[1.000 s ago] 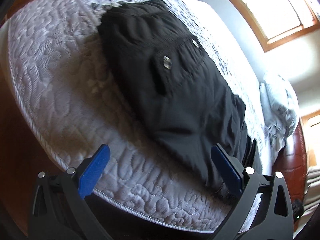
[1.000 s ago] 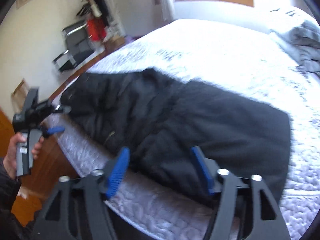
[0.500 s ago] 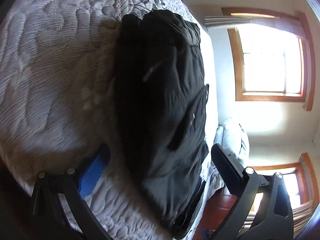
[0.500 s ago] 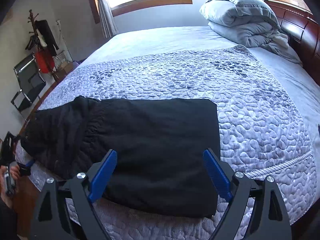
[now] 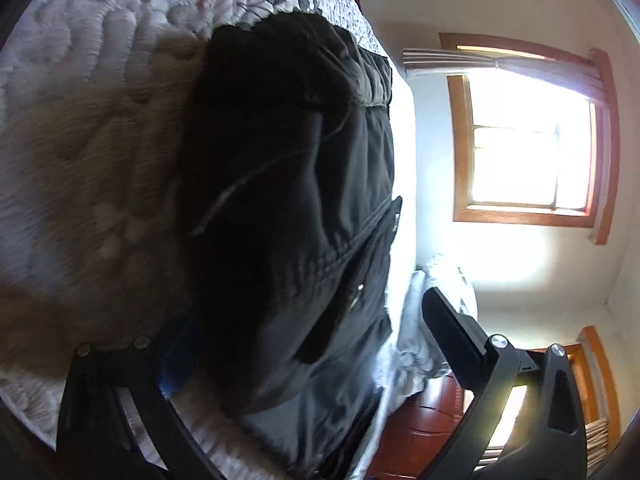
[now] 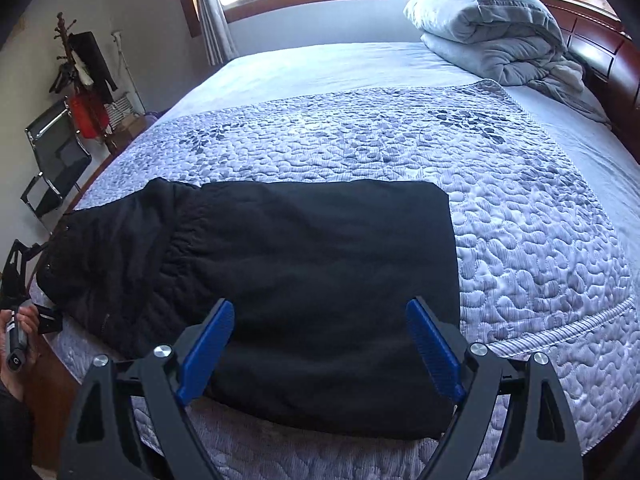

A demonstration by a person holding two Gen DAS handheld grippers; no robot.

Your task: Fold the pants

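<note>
The black pants (image 6: 304,280) stretch leftward from the spread, empty right hand-held gripper (image 6: 320,344), waistband nearest the spread left hand-held gripper (image 5: 304,344).

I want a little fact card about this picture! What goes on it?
Clothes: black pants, lying folded on the bed
Bed cover: grey quilted bedspread
Right tongs: open, above the near edge of the pants, holding nothing
Left tongs: open, at the waistband end, one finger each side of the cloth
Also there: rolled grey duvet by the headboard
</note>
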